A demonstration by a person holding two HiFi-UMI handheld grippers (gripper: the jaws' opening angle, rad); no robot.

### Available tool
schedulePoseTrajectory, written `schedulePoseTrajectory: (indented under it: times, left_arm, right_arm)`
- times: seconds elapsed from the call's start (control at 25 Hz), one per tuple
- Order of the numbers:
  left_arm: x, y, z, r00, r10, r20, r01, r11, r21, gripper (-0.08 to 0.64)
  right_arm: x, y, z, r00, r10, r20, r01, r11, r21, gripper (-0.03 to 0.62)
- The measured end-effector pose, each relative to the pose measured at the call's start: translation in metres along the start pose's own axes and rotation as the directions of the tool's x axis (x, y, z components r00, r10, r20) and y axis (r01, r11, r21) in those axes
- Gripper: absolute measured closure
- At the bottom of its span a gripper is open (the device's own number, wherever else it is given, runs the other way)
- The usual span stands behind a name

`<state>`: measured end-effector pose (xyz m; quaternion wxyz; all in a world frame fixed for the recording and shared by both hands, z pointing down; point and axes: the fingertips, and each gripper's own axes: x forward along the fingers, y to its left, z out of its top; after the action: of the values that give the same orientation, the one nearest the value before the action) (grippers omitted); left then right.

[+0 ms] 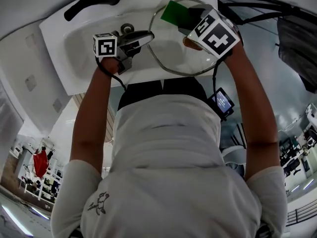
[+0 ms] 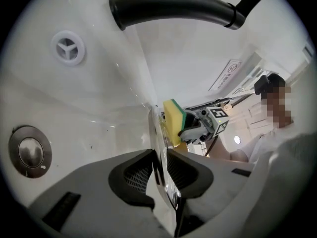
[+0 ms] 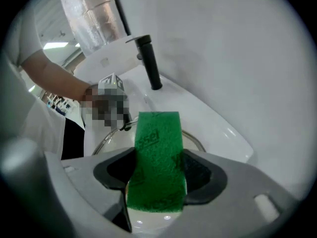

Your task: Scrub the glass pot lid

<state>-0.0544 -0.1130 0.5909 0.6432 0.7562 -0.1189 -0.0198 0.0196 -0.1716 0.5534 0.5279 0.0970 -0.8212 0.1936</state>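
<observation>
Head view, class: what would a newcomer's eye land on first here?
The bright green sponge, clamped in the right gripper over the white sink, stands out first. Next comes the glass lid, held by the left gripper shut on its rim, and the black tap at top left.

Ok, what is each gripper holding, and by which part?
Left gripper: glass pot lid, jaws shut on its rim, lid edge-on. Right gripper: sponge, jaws pinching its two side edges.

Head view looks down; 2 gripper views share sink (image 1: 69, 43).
</observation>
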Motion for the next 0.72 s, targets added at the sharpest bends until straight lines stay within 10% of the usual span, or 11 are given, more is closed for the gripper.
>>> schedulePoseTrajectory:
  times: [0.72]
  left_arm:
    - [0.002, 0.0, -0.001, 1.0, 0.01, -0.016, -0.01, 1.0, -0.015, 0.469]
  right_arm:
    - [-0.067, -0.033, -0.199, 0.985, -0.167, -0.037, 0.168, 0.896, 0.411, 0.301]
